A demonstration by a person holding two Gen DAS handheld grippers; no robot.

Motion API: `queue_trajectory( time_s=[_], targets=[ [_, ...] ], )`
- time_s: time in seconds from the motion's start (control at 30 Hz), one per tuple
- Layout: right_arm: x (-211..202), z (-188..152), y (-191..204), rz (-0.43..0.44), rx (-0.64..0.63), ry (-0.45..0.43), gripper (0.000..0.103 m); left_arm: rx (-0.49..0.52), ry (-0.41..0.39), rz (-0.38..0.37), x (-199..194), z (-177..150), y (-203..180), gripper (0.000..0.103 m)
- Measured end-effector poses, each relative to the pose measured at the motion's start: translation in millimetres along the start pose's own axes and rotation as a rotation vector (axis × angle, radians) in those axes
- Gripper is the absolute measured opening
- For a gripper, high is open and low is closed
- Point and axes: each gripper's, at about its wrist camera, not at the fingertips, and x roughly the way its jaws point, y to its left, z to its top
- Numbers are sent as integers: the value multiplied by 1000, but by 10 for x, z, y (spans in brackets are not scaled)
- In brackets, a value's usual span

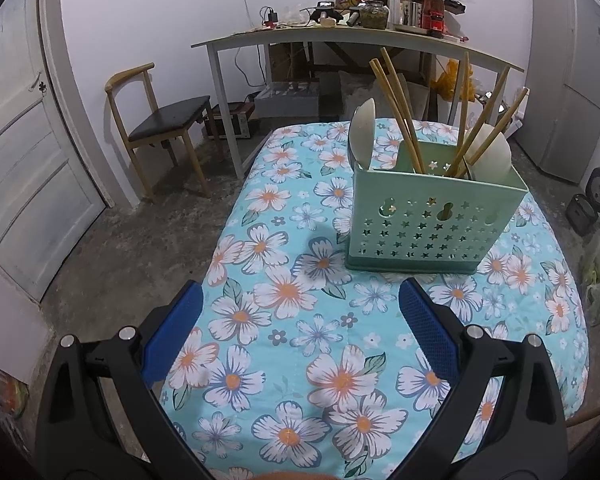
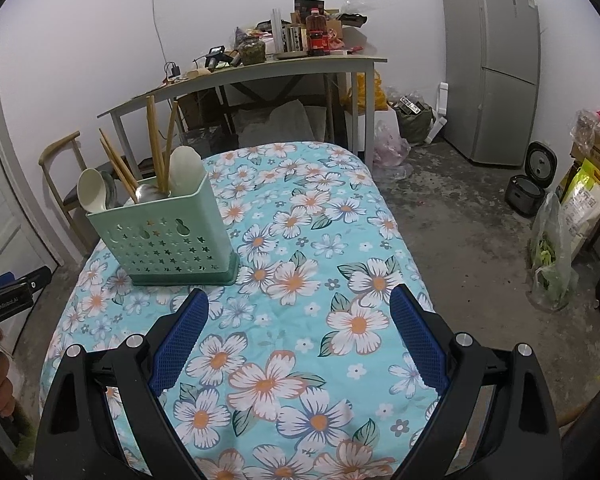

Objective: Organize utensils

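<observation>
A pale green utensil holder with star-shaped holes stands upright on the floral tablecloth. Inside it are several wooden chopsticks, white spoons and a metal spoon. My left gripper is open over the cloth, short of the holder, with nothing between its blue pads. My right gripper is open too, just right of the holder's base and holding nothing. The left gripper's body and a hand show at the right wrist view's left edge.
Behind the table stands a grey desk piled with bottles and jars. A wooden chair and a white door are at the left. A fridge, a rice cooker and bags stand at the right.
</observation>
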Motion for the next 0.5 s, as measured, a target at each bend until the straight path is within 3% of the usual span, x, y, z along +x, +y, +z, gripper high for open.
queue_trajectory(
  time_s=[0.5],
  targets=[
    [33,18,89,18,-35,10,89,11,8,6,27,-6,-19,95]
  ],
)
